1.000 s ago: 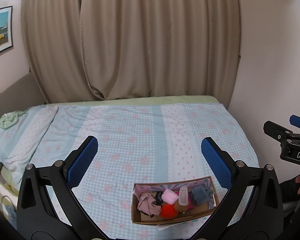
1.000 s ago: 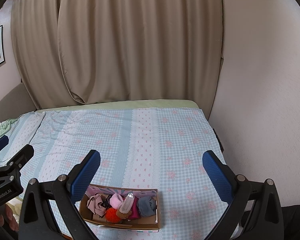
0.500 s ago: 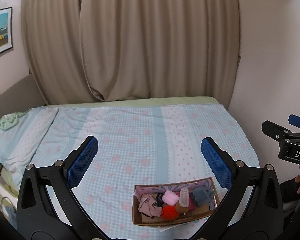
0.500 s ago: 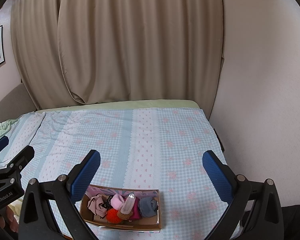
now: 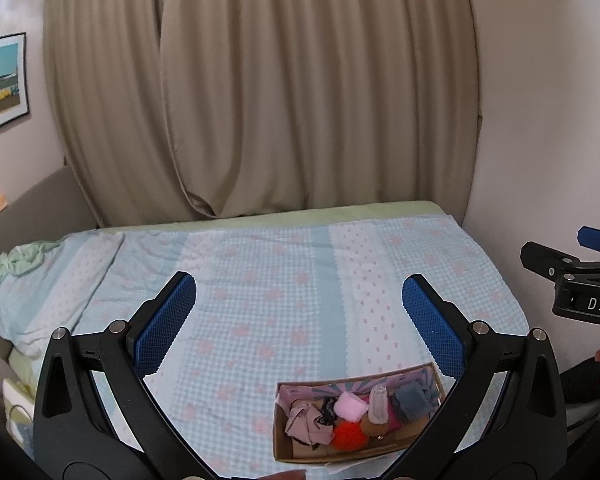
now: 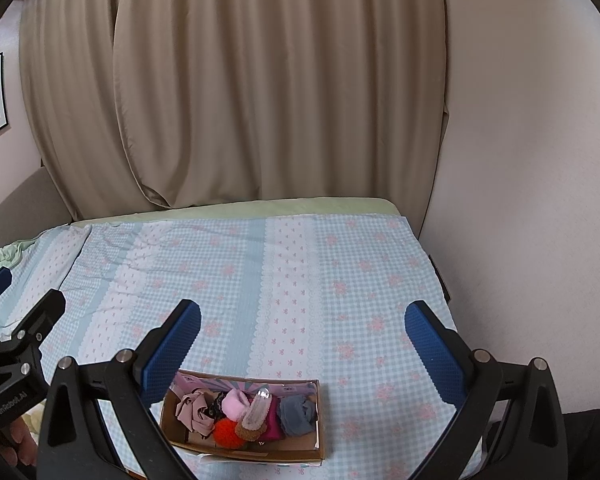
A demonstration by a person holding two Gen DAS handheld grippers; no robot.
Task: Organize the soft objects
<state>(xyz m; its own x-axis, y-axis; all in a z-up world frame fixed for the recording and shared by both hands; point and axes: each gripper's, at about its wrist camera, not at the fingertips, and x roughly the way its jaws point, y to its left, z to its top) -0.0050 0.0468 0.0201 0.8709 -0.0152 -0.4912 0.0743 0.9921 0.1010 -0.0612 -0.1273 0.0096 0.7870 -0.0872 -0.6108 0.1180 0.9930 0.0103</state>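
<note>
A cardboard box (image 5: pixel 284 446) sits on the bed near its front edge; it also shows in the right wrist view (image 6: pixel 318 420). It holds several soft things: a beige cloth (image 5: pixel 306 428), a red pompom (image 5: pixel 350 434), a pink puff (image 5: pixel 352 406), a grey cloth (image 5: pixel 412 400). My left gripper (image 5: pixel 298 320) is open and empty, above and behind the box. My right gripper (image 6: pixel 302 346) is open and empty, above the box.
The bed (image 6: pixel 300 264) has a light blue checked cover with pink flowers. A rumpled blanket and green cloth (image 5: pixel 20 260) lie at the left end. Beige curtains (image 5: pixel 260 88) hang behind. A wall (image 6: pixel 520 160) borders the right side.
Both views have shifted very slightly; the box sits a touch lower in the left wrist view. Both grippers stay open and empty.
</note>
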